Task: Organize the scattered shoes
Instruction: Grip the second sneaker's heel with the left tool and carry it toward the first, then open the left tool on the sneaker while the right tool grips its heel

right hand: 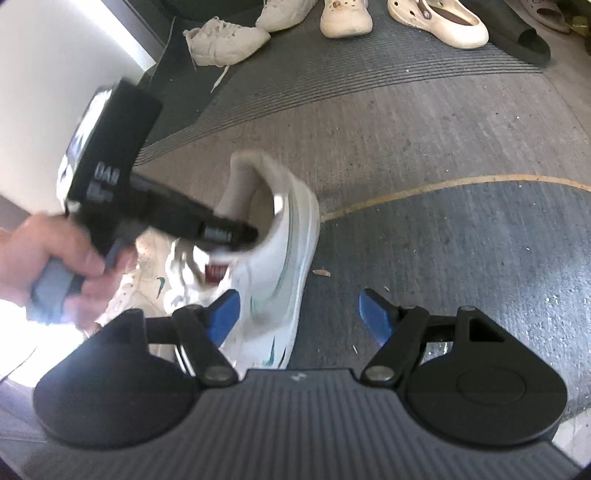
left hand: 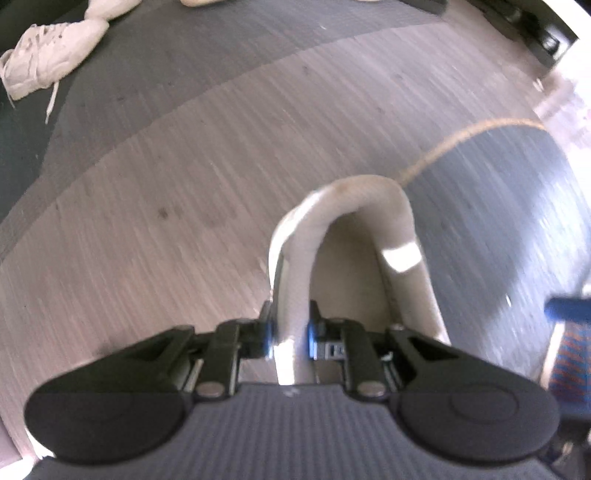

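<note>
The left hand-held gripper (left hand: 290, 332) is clenched on the collar of a white sneaker (right hand: 273, 251), one finger inside the opening and the other outside. The shoe hangs from that grip just clear of the floor, as far as the blur allows; its heel end is the far end and its toe points back toward the cameras, so its long axis runs near to far. The right hand-held gripper (right hand: 299, 310) is released, jaws standing wide with nothing between them, just right of the shoe's toe end.

The row the shoe probably belongs in lies far ahead on the dark ribbed mat (right hand: 369, 66): a pale lace-up sneaker (right hand: 229, 40) at far left, then cream clogs (right hand: 436, 22) and a black slide (right hand: 524, 40) to the right. A second white sneaker (right hand: 144, 288) lies on the floor at near left, under the person's hand (right hand: 48, 254), nearer the left arm.

No containers are in view.
</note>
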